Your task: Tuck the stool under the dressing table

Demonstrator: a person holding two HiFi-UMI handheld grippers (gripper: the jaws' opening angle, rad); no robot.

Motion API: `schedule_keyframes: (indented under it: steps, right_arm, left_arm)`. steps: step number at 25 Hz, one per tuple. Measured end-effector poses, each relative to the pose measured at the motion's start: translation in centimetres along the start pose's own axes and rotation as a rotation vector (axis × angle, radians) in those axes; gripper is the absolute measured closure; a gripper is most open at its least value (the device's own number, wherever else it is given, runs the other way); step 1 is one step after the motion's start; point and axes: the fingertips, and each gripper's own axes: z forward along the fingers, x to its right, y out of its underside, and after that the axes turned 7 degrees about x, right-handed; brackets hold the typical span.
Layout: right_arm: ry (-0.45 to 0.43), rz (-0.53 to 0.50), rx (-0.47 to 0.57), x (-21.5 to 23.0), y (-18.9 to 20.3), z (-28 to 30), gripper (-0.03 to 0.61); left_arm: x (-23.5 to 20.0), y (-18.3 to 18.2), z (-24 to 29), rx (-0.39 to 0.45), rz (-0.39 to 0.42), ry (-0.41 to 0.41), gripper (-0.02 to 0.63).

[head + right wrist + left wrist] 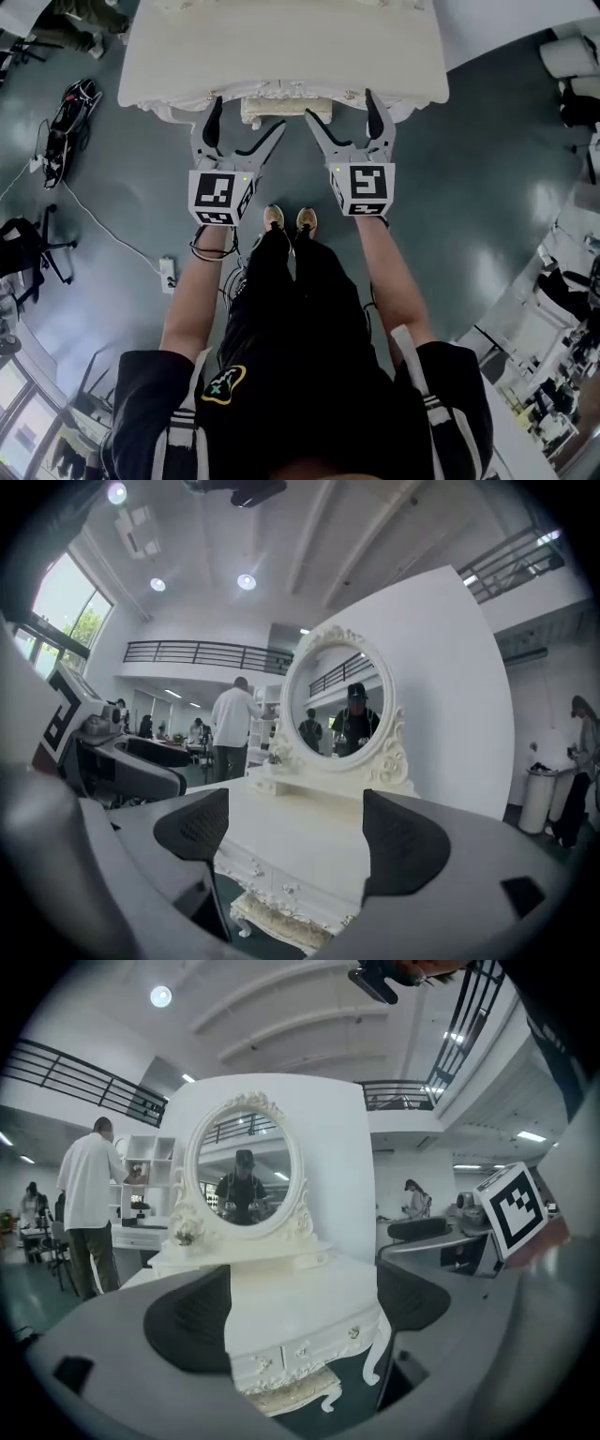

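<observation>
1. A white, ornately carved dressing desk (281,56) stands on the grey-green floor (469,187), at 12 o'clock from the person's tan shoes (274,217) in the head view.
2. The cream stool (262,111), with a carved, scrolled edge, sits under the desk's front edge. Only a small strip of its seat shows past the drawer front, directly at 12 o'clock from the shoes.
3. The left gripper (247,117) is held up level in front of the desk. Its black-padded fingers (187,1321) are spread wide and hold nothing.
4. In the left gripper view the stool (291,1391) shows at 6 o'clock in the gap between the fingers, below the desk's drawers. It is well beyond the fingers, and neither pad touches it.
5. The right gripper (341,108) is level with the left, at 3 o'clock from it. Its fingers (403,841) are also wide apart and empty.
6. In the right gripper view the stool (281,925) peeks out under the drawer front at 6 o'clock, between the two pads and clear of both.
7. In the head view the stool lies between the two grippers, at 3 o'clock from the left fingertips and 9 o'clock from the right fingertips.
8. The desk's oval mirror (246,1171), in a carved white frame, stands at 12 o'clock above the gap between the fingers in both gripper views.
</observation>
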Motion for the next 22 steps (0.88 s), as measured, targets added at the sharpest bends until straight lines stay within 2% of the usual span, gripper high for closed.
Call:
schedule_keyframes:
  steps: [3, 6, 11, 16, 19, 20, 21, 22]
  right_arm:
    - [-0.021, -0.021, 0.047, -0.4, -5.4, -1.0, 0.112]
    - [-0.050, -0.028, 0.073, -1.2, -8.8, -2.3, 0.117]
    - [-0.065, -0.042, 0.094, -1.9, -10.9, -3.8, 0.118]
    - [-0.074, -0.054, 0.110, -2.5, -12.0, -3.4, 0.124]
    - [-0.080, -0.074, 0.109, -2.9, -12.7, -3.1, 0.190]
    - [-0.082, -0.078, 0.108, -2.9, -12.9, -3.2, 0.222]
    - [-0.085, -0.081, 0.108, -2.8, -12.9, -3.3, 0.249]
    - [-0.087, -0.084, 0.109, -2.7, -13.0, -3.4, 0.279]
  left_arm:
    - [0.5, -4.8, -1.2, 0.037, 0.020, 0.029, 0.114]
    - [1.2, -7.8, -2.4, 0.050, 0.045, 0.070, 0.114]
    - [0.9, -11.1, -3.7, 0.090, 0.065, 0.065, 0.114]
    - [0.3, -12.6, -3.6, 0.111, 0.096, 0.066, 0.115]
    - [0.2, -12.9, -3.7, 0.108, 0.110, 0.074, 0.123]
    - [0.2, -12.9, -3.7, 0.104, 0.113, 0.077, 0.146]
    - [0.3, -12.9, -3.7, 0.102, 0.115, 0.078, 0.197]
    - [0.3, -12.9, -3.7, 0.102, 0.114, 0.076, 0.289]
